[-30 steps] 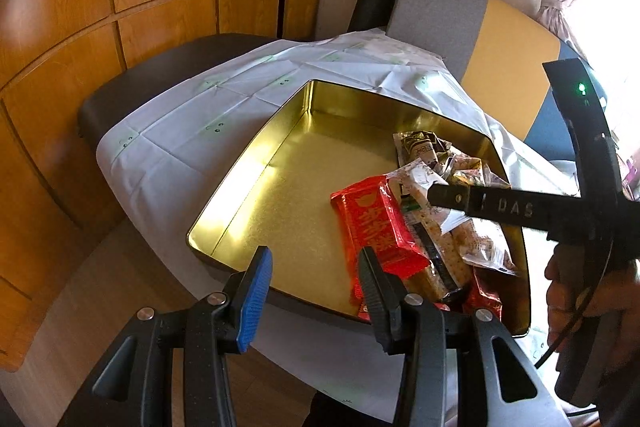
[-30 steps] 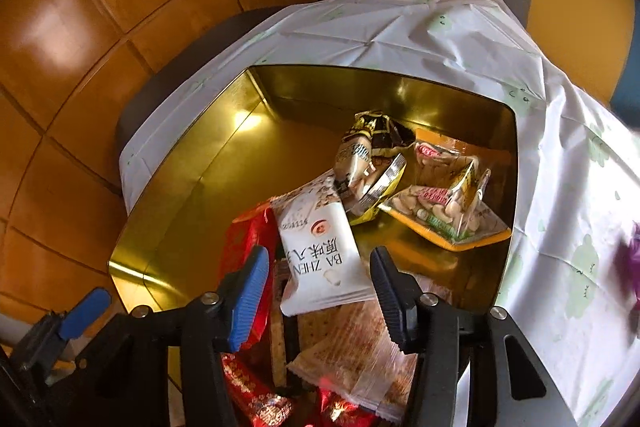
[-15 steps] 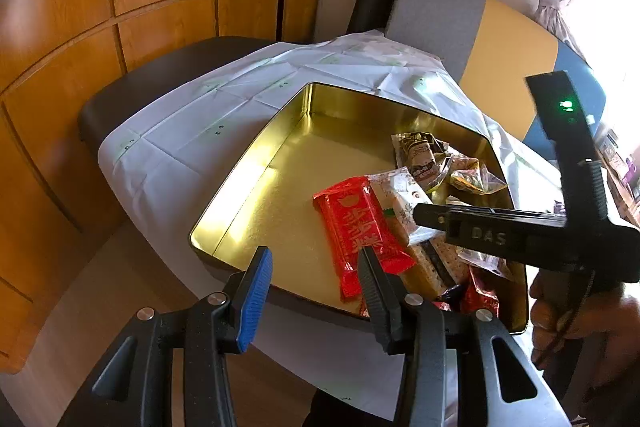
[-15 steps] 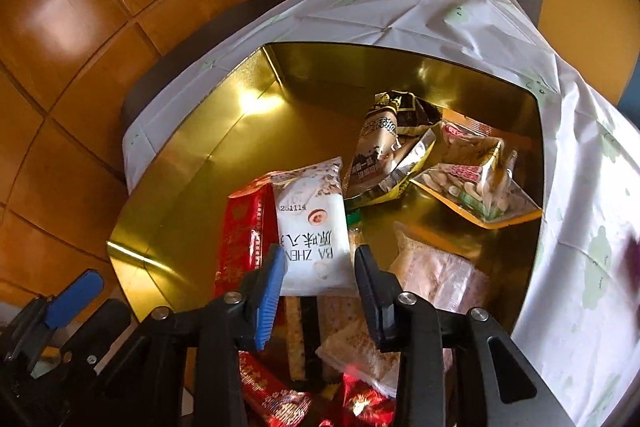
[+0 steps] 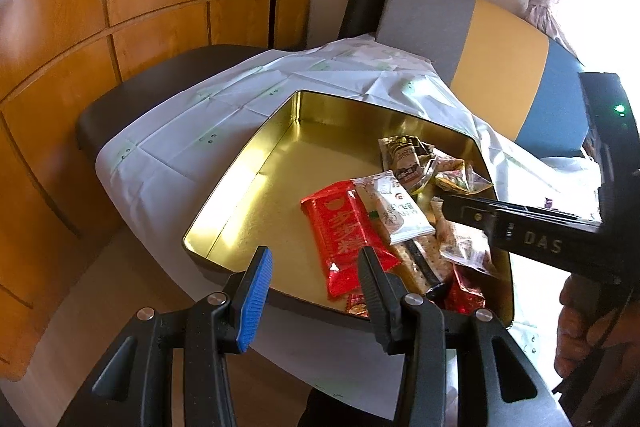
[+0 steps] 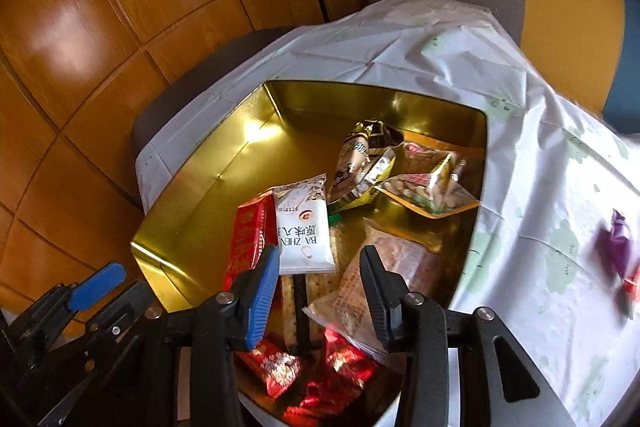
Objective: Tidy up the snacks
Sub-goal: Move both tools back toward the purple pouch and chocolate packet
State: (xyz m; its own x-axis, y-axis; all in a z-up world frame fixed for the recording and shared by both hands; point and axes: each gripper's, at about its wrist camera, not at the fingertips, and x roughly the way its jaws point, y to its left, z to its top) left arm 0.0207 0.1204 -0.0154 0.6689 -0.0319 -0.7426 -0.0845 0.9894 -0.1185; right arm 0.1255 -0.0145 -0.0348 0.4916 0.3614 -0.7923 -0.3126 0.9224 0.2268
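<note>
Both the left gripper (image 5: 312, 283) and right gripper (image 6: 320, 283) hang spread and empty over the gold tin (image 5: 256, 163), where snack packets (image 6: 304, 231) crowd its right side on the white tablecloth (image 6: 532, 187).

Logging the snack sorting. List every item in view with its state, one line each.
Gold tin: lidless, left half bare, snacks piled at right.
White packet: lying flat on the pile, not gripped.
Red packet: flat on the tin floor.
Left hand-held gripper: open, empty.
Right hand-held gripper: open, empty, above the pile.
Purple snack: outside the tin, on the cloth, blurred.
</note>
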